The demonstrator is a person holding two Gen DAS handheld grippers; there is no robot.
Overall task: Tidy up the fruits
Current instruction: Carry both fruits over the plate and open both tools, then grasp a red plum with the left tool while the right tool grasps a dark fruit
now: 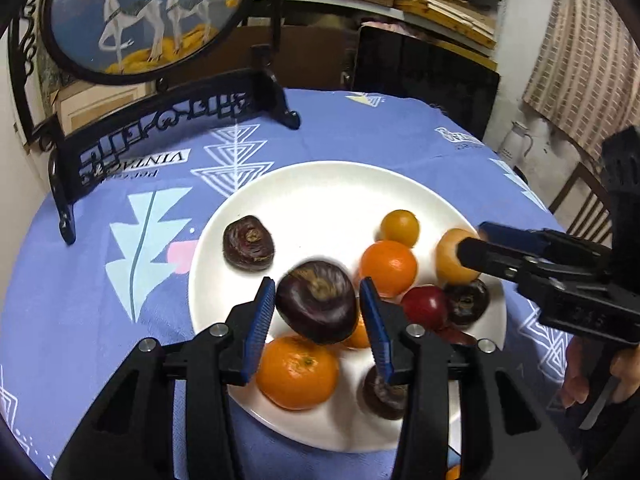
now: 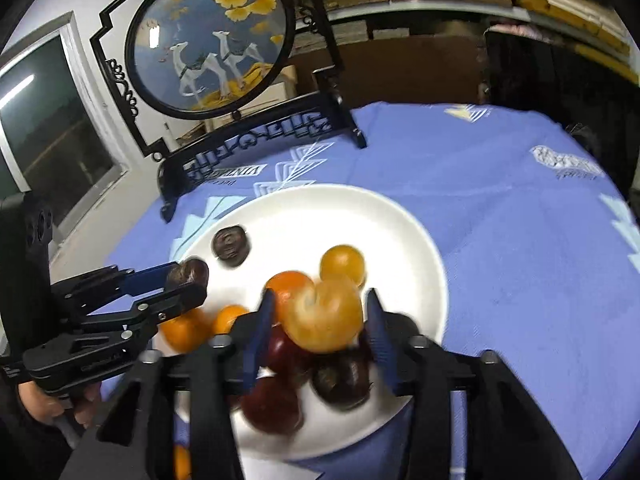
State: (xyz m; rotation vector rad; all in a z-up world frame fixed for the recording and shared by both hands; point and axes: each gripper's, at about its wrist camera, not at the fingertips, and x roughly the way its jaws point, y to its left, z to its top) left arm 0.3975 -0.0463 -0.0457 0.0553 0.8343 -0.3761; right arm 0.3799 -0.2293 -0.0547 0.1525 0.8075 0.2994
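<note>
A white plate (image 1: 320,200) (image 2: 320,220) on the blue tablecloth holds several fruits: oranges (image 1: 298,372), a small yellow one (image 1: 400,227), a red one (image 1: 424,306) and dark purple ones (image 1: 248,244). My left gripper (image 1: 317,292) (image 2: 190,282) hangs over the plate's near left part. A blurred dark purple fruit (image 1: 316,300) is between its blue pads, loose rather than pinched. My right gripper (image 2: 320,300) (image 1: 470,240) is above the plate's right side. A blurred yellow-orange fruit (image 2: 326,316) lies between its fingers with gaps on both sides.
A round deer picture in a black carved stand (image 1: 132,12) (image 2: 208,40) occupies the table's far left. Bare blue cloth (image 2: 500,220) stretches right of the plate. A white jug (image 1: 518,142) and a wooden chair stand beyond the table. A hand (image 1: 624,368) grips the right tool.
</note>
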